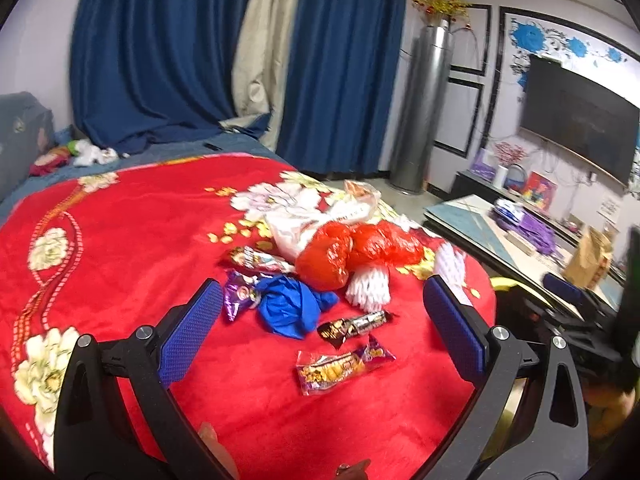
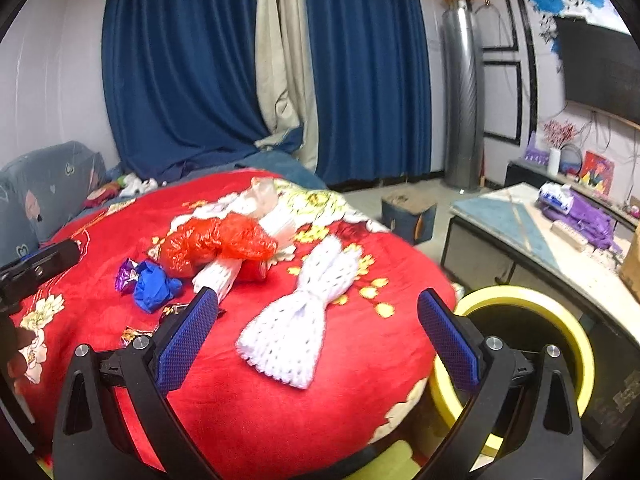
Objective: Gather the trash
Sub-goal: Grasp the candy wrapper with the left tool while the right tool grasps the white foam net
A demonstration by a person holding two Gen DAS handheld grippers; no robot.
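Trash lies on a red flowered blanket [image 1: 120, 280]. In the left wrist view my left gripper [image 1: 320, 320] is open and empty above a blue crumpled bag [image 1: 292, 308], a dark candy wrapper [image 1: 354, 326] and a yellow snack packet [image 1: 340, 366]. Beyond lie a purple wrapper [image 1: 238, 294], red plastic bags [image 1: 352, 252] and a white foam net [image 1: 368, 286]. In the right wrist view my right gripper [image 2: 320, 332] is open and empty above a second white foam net [image 2: 308, 320]. A yellow-rimmed bin [image 2: 560, 320] stands right of the bed.
A low table [image 2: 520, 232] with purple cloth [image 2: 584, 216] stands to the right, a TV [image 1: 580, 120] on the wall. Blue curtains [image 2: 180, 80] and a tall silver cylinder [image 2: 462, 100] are behind. A small box stool [image 2: 408, 212] sits on the floor.
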